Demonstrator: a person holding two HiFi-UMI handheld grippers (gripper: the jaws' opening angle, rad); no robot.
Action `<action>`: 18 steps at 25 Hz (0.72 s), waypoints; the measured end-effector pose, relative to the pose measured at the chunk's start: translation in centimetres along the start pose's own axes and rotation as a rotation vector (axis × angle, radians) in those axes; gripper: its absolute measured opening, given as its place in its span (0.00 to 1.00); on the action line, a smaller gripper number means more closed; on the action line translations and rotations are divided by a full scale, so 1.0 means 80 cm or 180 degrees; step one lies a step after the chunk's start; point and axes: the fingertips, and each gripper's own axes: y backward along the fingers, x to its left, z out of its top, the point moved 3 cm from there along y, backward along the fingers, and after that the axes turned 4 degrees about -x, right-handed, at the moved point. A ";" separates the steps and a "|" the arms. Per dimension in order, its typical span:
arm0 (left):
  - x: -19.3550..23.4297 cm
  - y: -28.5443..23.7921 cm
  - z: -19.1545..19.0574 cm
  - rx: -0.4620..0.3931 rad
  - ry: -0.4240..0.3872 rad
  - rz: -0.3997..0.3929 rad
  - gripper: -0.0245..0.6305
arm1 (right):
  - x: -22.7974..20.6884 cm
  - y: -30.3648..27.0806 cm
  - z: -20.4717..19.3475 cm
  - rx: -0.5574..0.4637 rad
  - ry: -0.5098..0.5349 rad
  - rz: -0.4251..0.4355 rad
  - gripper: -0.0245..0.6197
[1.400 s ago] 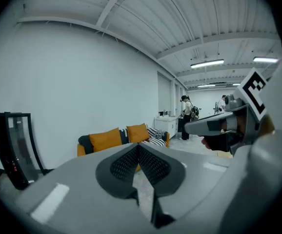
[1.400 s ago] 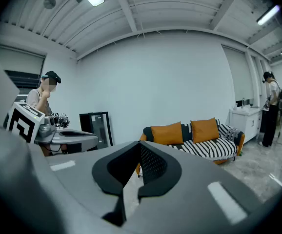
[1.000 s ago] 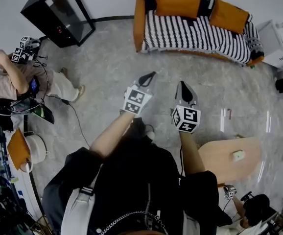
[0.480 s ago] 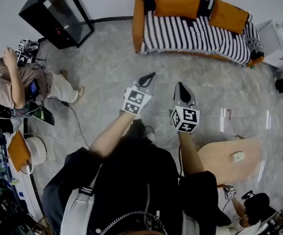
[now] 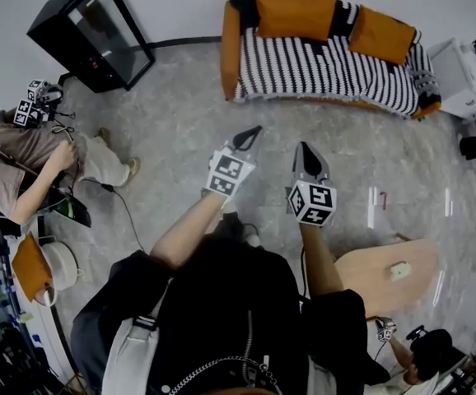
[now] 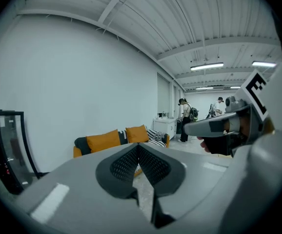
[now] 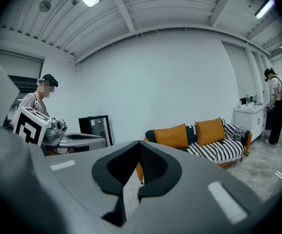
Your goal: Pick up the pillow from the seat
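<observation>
Head view, looking steeply down over a mottled grey floor (image 5: 180, 113): a person in a dark jacket holds the left gripper (image 5: 253, 132) and the right gripper (image 5: 305, 148) side by side, both aimed toward a black-and-white striped sofa (image 5: 329, 68) against the white wall. Both gripper views show each pair of jaws pressed fully together with nothing caught between them. Two orange pillows lean upright against the sofa's backrest, well apart from the tongs: the left pillow (image 5: 296, 15) and the right pillow (image 5: 384, 34), a dark gap between them. A black glass-fronted cabinet (image 5: 90, 31) stands left of the sofa, a second person (image 5: 24, 155) crouches at the left edge, and a pale wooden table (image 5: 386, 274) sits at lower right
</observation>
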 end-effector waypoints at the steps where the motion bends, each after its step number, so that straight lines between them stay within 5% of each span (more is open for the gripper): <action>1: 0.007 -0.004 0.003 -0.0010 -0.0007 -0.0006 0.05 | 0.001 -0.007 0.003 -0.0006 0.0004 -0.0008 0.04; 18: 0.096 -0.076 -0.009 0.0045 0.0046 -0.0129 0.05 | -0.012 -0.108 0.006 0.0092 -0.0045 -0.0162 0.04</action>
